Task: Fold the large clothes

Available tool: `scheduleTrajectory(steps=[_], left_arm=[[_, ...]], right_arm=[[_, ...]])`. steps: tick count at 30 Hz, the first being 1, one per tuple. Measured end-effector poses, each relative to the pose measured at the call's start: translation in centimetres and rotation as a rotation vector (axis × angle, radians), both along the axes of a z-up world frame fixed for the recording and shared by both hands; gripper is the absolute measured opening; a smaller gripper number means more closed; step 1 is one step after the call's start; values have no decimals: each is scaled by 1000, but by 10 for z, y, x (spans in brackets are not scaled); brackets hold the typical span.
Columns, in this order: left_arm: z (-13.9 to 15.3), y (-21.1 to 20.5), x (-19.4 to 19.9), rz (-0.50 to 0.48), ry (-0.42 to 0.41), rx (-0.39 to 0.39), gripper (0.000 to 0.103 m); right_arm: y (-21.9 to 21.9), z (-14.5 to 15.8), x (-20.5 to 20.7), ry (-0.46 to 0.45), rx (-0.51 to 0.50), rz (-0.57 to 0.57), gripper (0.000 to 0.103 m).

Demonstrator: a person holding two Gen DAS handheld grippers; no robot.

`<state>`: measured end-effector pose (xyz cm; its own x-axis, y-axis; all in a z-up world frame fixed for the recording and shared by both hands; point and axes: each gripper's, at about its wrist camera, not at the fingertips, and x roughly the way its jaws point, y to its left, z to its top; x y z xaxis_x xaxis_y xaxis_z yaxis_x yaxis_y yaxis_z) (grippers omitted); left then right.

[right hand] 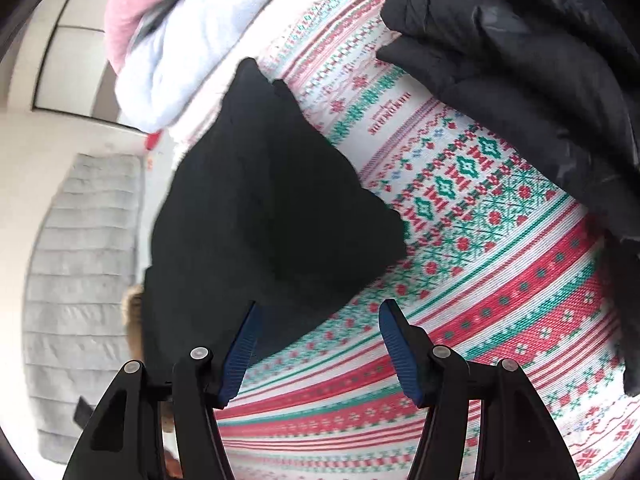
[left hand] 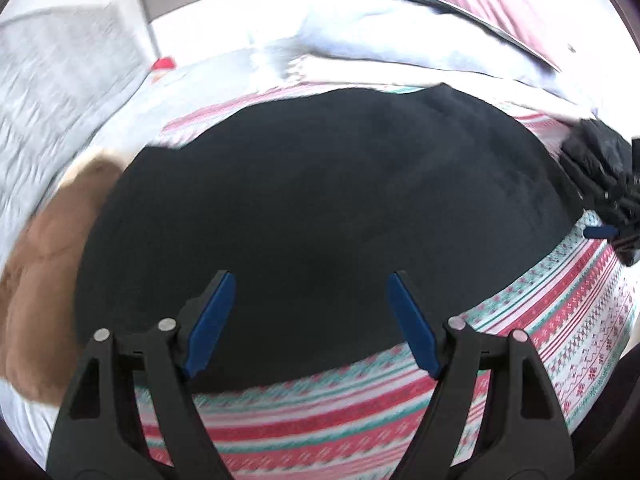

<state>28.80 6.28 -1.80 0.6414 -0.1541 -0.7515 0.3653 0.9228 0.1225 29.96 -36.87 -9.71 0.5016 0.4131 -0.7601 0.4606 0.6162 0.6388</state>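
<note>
Patterned bedspread (left hand: 560,312), red, green and white bands, covered the work surface; its far edge was hidden under a heap of pale blue and pink bedding (left hand: 360,28). Black garment (left hand: 320,208) lay flat on the bedspread and filled the middle of the left wrist view; no seams or sleeves could be made out in the dark fabric. In the right wrist view its near corner was partly hidden behind the left-hand finger. Black puffy jacket (right hand: 540,80) was cut off at the frame's upper right. Brown fuzzy item (left hand: 44,280) beside the garment was too blurred to identify. Grey rug (right hand: 80,280) lay on a white floor.

Left gripper (left hand: 310,320) pointed steeply down over the garment, jaws wide apart, empty. Right gripper (right hand: 318,344) hovered at the garment's edge, jaws apart, pads gripping nothing.
</note>
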Motion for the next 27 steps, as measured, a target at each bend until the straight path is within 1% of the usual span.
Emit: scheduleTrajectory(steps=[2, 4, 5, 7, 8, 10, 13, 15, 16, 18, 19, 20, 21, 23, 27], left_arm=[[-1, -18, 3, -40, -10, 2, 79], [-9, -34, 3, -84, 32, -4, 79], [-15, -42, 1, -90, 55, 11, 79], [-37, -52, 4, -69, 124, 83, 80], [-52, -52, 10, -46, 173, 86, 81], [-59, -48, 13, -20, 189, 53, 83], [-57, -50, 14, -21, 196, 64, 83], [-53, -49, 14, -24, 214, 69, 83], [-45, -47, 14, -23, 223, 61, 83], [-25, -43, 14, -36, 201, 18, 83], [-12, -40, 16, -38, 181, -5, 83], [-5, -38, 21, -33, 172, -15, 83], [2, -35, 30, -22, 168, -21, 83], [9, -32, 55, 1, 183, -21, 83], [9, -42, 122, 28, 234, 9, 83]], right_arm=[[-3, 2, -4, -27, 37, 3, 62], [-10, 5, -11, -35, 45, 11, 62], [-11, 7, -12, -37, 35, 15, 62], [-8, 9, -6, -35, 19, 16, 63], [-9, 8, -6, -28, 15, 14, 63], [-9, 2, -5, -7, 19, 10, 64], [-8, -2, -1, 1, 49, 14, 64], [-7, 1, -2, -12, 49, 20, 64], [-6, 7, -4, -25, 33, 12, 64], [-5, 26, -9, -65, -49, -27, 64], [-5, 39, -9, -104, -117, -45, 64], [-5, 47, -10, -132, -154, -56, 64], [-5, 55, -10, -162, -181, -73, 65], [-3, 56, -6, -172, -186, -77, 67], [9, 39, 13, -116, -163, -38, 67]])
